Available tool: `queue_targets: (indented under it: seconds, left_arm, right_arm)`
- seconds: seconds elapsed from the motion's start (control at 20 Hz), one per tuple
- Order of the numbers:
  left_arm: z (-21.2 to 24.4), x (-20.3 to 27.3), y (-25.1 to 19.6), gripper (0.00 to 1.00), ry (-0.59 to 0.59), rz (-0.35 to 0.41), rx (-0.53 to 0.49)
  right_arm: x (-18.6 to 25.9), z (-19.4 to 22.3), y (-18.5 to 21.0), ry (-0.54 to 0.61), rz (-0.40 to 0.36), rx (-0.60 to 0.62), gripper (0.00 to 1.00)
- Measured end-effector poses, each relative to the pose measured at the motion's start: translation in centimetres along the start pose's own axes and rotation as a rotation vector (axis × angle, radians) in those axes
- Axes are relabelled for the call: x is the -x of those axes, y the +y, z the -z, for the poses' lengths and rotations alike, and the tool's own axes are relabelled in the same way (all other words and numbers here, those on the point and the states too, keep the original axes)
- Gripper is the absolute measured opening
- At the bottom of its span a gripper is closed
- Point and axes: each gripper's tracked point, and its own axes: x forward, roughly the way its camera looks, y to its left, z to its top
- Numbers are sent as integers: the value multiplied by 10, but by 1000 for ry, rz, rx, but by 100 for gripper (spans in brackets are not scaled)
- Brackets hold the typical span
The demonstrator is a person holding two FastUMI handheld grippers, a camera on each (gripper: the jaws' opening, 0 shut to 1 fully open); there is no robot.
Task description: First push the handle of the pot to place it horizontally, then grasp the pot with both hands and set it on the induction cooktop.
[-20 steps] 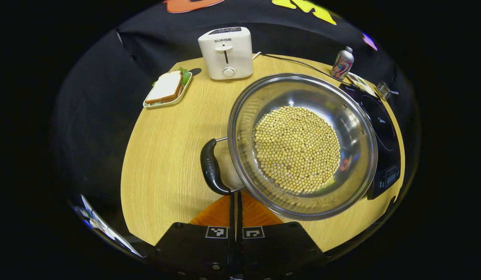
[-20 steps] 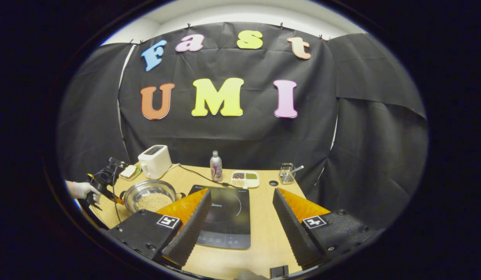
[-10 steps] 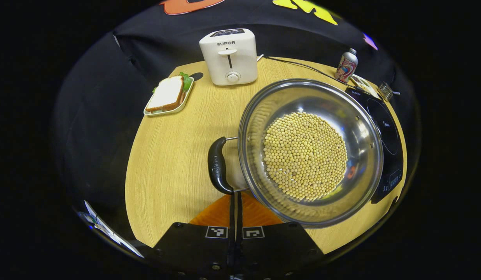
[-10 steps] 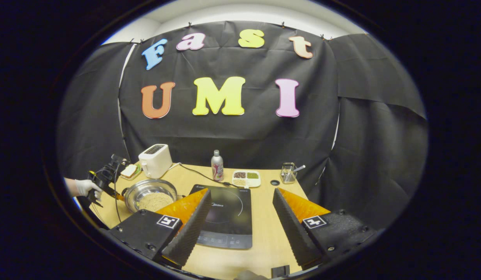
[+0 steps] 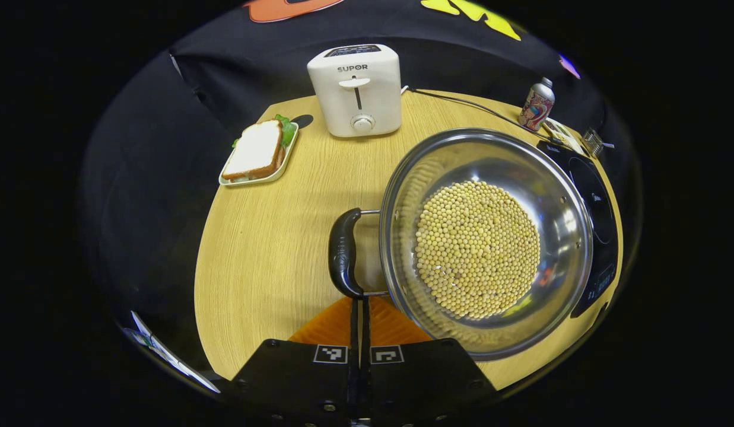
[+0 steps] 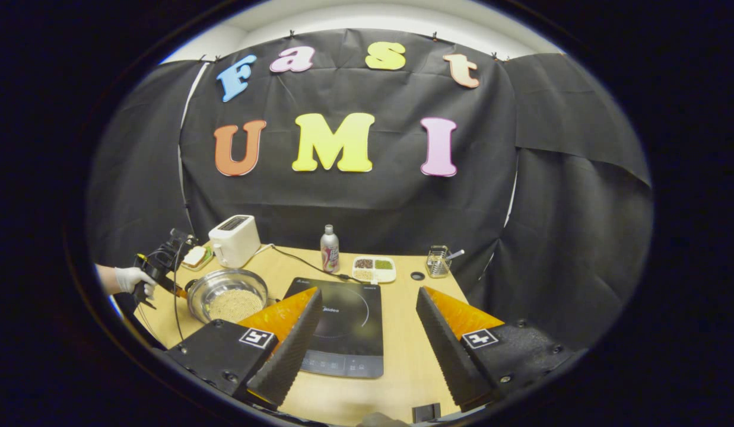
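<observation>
Touching pot handle (image 5: 343, 254) lying sideways, pressed-together left gripper (image 5: 361, 308), right gripper (image 6: 367, 332) spread

Induction cooktop (image 5: 598, 219) partly behind pot (image 5: 485, 243)

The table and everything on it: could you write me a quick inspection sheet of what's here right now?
Surface: round wooden table, in a booth.
Job's things: steel pot of yellow beans on the table, beside the induction cooktop, not yet on it; black pot handle faces the left gripper.
Clutter: white toaster, sandwich on a tray, bottle, divided dish, wire holder.
Grippers: left gripper closed, fingertips at the handle's near end; right gripper open, above the cooktop's front. A gloved hand holds the left gripper.
Cables: black cord from the toaster side to the cooktop's back.
Surroundings: black cloth wall.
</observation>
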Motion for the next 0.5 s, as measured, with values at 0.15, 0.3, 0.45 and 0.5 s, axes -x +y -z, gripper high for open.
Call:
queue_targets:
  seconds: [0.15,0.3,0.45,0.5]
  left_arm:
    - [-4,-2,3,0,-3,2,-6]
    - [-4,-2,1,0,-9,6,4]
    - [-4,5,1,0,-40,9,29]
    - [-5,9,1,0,-59,9,38]
  right_arm:
    - [-2,2,5,7,-3,4,99]
    - [-1,4,12,8,-10,5,99]
    - [-5,7,17,10,-19,1,99]
    - [-7,8,20,11,-24,1,99]
